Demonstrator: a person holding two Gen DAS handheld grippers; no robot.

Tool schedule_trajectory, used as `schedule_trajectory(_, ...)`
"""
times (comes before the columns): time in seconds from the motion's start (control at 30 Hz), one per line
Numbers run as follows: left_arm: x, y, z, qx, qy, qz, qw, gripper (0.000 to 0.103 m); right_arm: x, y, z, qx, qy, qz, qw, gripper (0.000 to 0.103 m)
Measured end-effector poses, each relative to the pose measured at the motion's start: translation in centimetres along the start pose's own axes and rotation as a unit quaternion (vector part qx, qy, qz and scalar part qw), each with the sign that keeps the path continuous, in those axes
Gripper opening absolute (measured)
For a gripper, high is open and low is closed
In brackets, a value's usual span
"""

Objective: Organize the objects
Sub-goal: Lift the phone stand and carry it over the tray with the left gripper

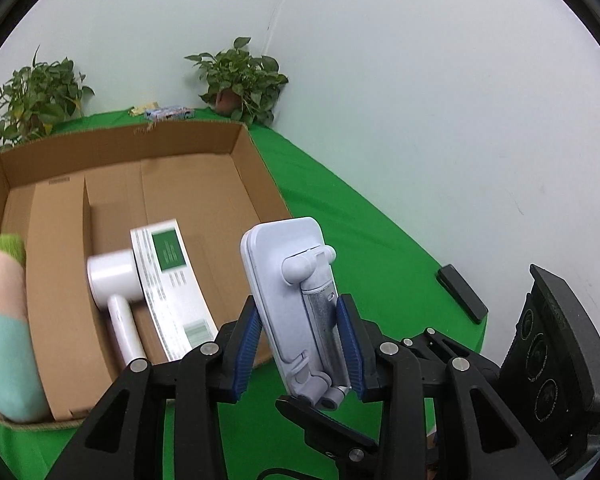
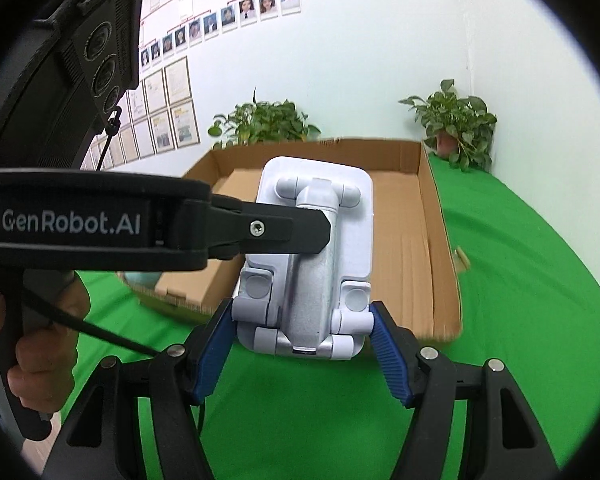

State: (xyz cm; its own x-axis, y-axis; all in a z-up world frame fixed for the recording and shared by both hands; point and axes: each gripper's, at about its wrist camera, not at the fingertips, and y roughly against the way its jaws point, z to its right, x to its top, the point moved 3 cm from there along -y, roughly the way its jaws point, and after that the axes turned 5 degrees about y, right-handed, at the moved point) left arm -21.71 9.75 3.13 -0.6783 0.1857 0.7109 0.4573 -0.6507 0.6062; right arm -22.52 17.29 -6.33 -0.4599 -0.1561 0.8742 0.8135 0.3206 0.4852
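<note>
Currently the white folding stand (image 1: 296, 300) is clear of the green worktop (image 1: 364, 248), just beside the cardboard box (image 1: 180, 148). Left hand-held gripper (image 1: 302, 344) is clamped on its metal spine; right hand-held gripper (image 2: 302, 344) has both pads pressed on its hinged lower end. Left view alone shows a white hair dryer (image 1: 114, 280) and printed carton (image 1: 170, 288) lying inside the box; right view shows the person's hand (image 2: 32, 344).

Black tool (image 2: 302, 344) (ribbed blue pads (image 2: 392, 360))

Pale wall (image 1: 380, 80); green tablecloth (image 1: 360, 248)
</note>
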Motion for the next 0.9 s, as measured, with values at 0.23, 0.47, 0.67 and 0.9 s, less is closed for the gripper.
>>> schedule_trajectory(0.23, 4.8, 0.0, -0.9, -0.001, -0.013, 0.004, 0.9999, 0.035, 3.6, -1.8, 1.3, 0.002, -0.008, 0.016, 1.000, 0.065)
schedule_trajectory(0.47, 6.3, -3.4, -3.0, -0.004, 0.007, -0.032, 0.9994, 0.035, 4.4, -4.1, 2.8, 0.010, -0.033, -0.009, 0.999, 0.065)
schedule_trajectory(0.67, 4.2, -8.1, -5.6, -0.001, 0.050, -0.087, 0.9949, 0.035, 2.8, -7.5, 4.3, 0.034, -0.062, -0.076, 0.995, 0.065)
schedule_trajectory(0.9, 2.0, -11.9, -7.3, 0.010, 0.080, -0.133, 0.9878, 0.035, 0.1, -9.6, 6.0, 0.052, -0.092, -0.127, 0.986, 0.065)
